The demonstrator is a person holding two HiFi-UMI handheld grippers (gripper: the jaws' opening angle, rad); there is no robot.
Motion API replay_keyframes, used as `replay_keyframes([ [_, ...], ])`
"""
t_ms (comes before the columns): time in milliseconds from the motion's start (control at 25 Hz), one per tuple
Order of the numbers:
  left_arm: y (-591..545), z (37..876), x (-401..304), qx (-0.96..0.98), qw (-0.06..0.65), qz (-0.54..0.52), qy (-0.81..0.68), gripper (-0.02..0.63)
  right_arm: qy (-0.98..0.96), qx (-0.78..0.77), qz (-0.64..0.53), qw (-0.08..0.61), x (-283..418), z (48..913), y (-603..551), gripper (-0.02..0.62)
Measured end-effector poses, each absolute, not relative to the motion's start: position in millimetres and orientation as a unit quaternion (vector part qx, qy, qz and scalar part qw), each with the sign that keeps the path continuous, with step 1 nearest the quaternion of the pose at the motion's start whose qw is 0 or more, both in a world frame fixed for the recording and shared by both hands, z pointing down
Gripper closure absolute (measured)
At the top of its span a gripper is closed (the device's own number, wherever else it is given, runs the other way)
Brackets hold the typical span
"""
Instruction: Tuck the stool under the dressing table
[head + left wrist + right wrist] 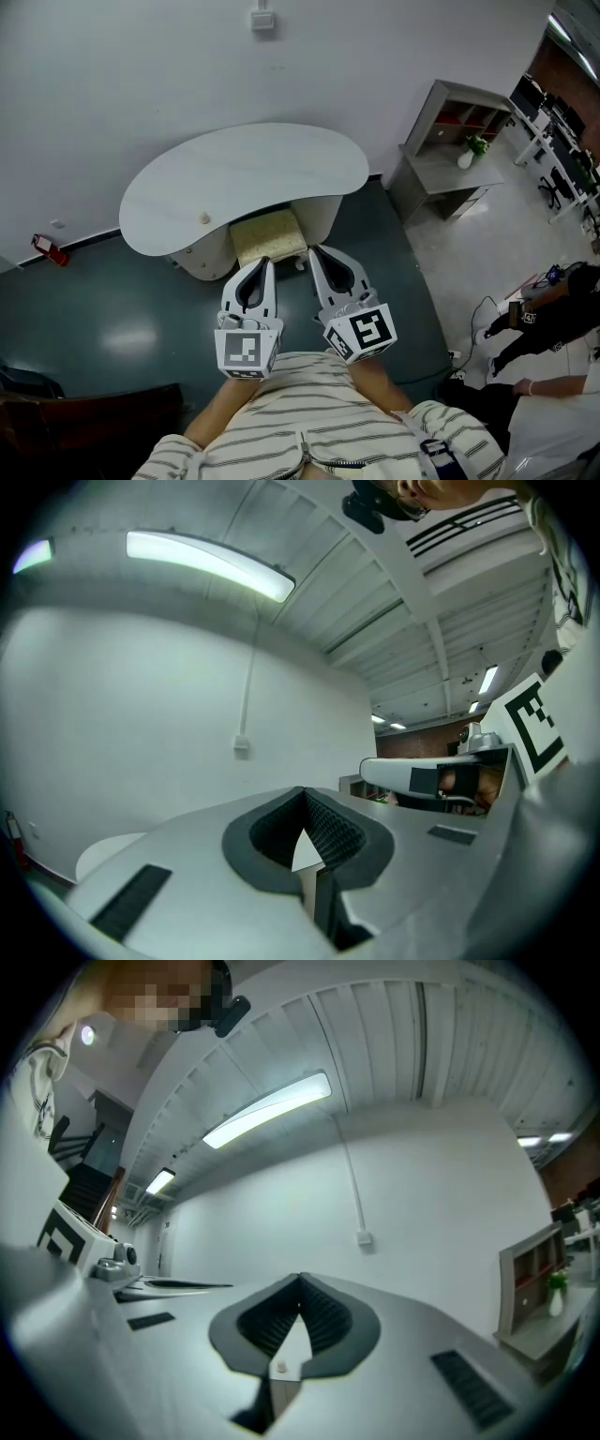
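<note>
Two clenched, empty tools, the left hand-held gripper (264, 264) and right hand-held gripper (316, 253), hang side by side, the stool (269, 234) dead ahead just beyond them, mostly under the dressing table (244, 173), equally near both.

One dressing table (187, 187), and one stool (269, 236) with a yellowish cushion. Two grippers on show: the left gripper (264, 264) and the right gripper (315, 251). Two marker cubes as well, the left cube (248, 352) and the right cube (364, 333). One small knob (204, 217) on the tabletop. One grey shelf unit (441, 103), with one green plant (476, 145) in it. One wall box (262, 19), one red object (47, 248), and one bystander (562, 394).
</note>
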State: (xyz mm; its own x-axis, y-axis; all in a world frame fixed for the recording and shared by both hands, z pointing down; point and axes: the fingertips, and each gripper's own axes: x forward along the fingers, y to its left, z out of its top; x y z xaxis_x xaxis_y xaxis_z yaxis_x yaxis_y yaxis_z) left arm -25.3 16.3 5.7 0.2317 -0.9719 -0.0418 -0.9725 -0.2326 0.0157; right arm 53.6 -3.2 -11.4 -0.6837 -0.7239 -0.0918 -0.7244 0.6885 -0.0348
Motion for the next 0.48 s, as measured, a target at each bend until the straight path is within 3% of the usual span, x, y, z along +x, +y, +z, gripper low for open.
replay_keyframes([
  [480, 16, 17, -21, -0.788, -0.003, 0.012, 0.616, 0.6, 0.912, -0.406, -0.006, 0.054, 62, -5, 0, 0.581],
])
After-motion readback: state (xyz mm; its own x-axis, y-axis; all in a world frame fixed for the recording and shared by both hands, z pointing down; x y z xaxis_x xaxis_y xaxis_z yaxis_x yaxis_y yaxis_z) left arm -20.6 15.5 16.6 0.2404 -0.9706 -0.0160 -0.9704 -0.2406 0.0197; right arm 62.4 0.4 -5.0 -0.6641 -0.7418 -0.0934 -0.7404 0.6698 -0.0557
